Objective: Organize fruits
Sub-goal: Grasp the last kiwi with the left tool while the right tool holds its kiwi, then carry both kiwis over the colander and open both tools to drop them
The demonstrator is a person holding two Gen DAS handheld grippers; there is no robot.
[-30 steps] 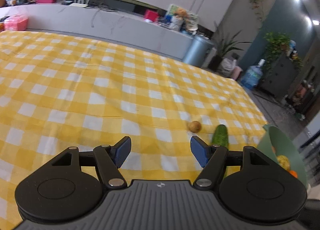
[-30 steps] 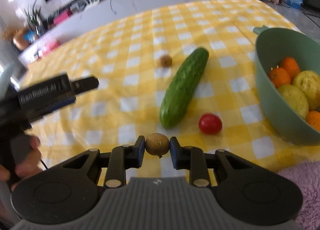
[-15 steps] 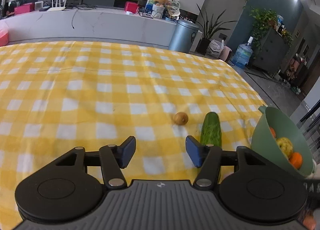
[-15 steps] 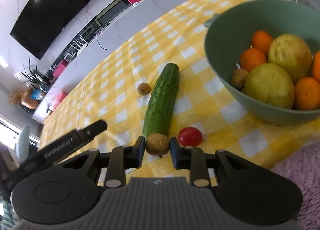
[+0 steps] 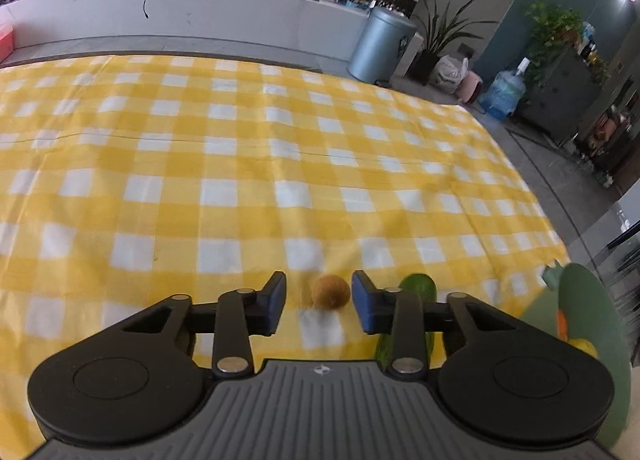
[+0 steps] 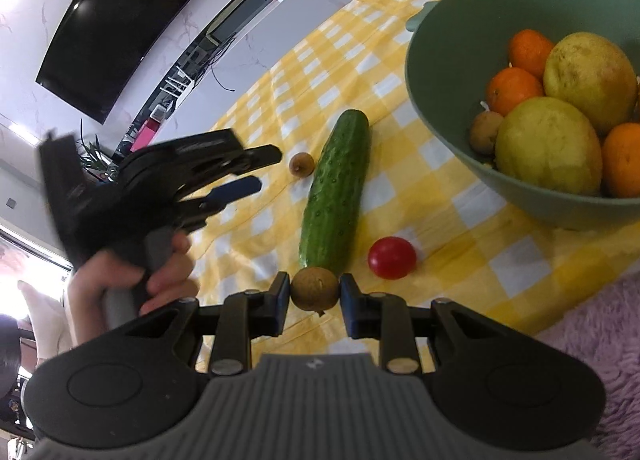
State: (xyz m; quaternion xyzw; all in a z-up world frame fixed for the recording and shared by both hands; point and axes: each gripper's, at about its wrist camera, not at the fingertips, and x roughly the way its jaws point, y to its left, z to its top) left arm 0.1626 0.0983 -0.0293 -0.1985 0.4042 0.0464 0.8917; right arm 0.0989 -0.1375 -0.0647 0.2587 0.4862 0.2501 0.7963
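My right gripper [image 6: 314,292] is shut on a small brown fruit [image 6: 314,294], held just above the yellow checked cloth near the cucumber's near end. A second small brown fruit [image 5: 330,292] [image 6: 301,164] lies on the cloth left of the cucumber [image 6: 336,192] [image 5: 418,286]. My left gripper [image 5: 319,280] [image 6: 266,168] points at it with the jaws closing. The fruit sits in line with the gap, slightly ahead of the pads and untouched. The green bowl [image 6: 416,72] [image 5: 580,300] at the right holds oranges, yellow fruits and another small brown fruit.
A red tomato [image 6: 392,258] lies between the cucumber and the bowl. A pink fluffy mat [image 6: 600,320] lies at the near right. A hand [image 6: 160,272] holds the left gripper's handle. Beyond the table's right edge stand a bin [image 5: 380,46] and a water bottle [image 5: 502,94].
My left gripper has moved up to the loose brown fruit and its jaws have narrowed. The right gripper rolled and shifted towards the bowl, still holding its fruit.
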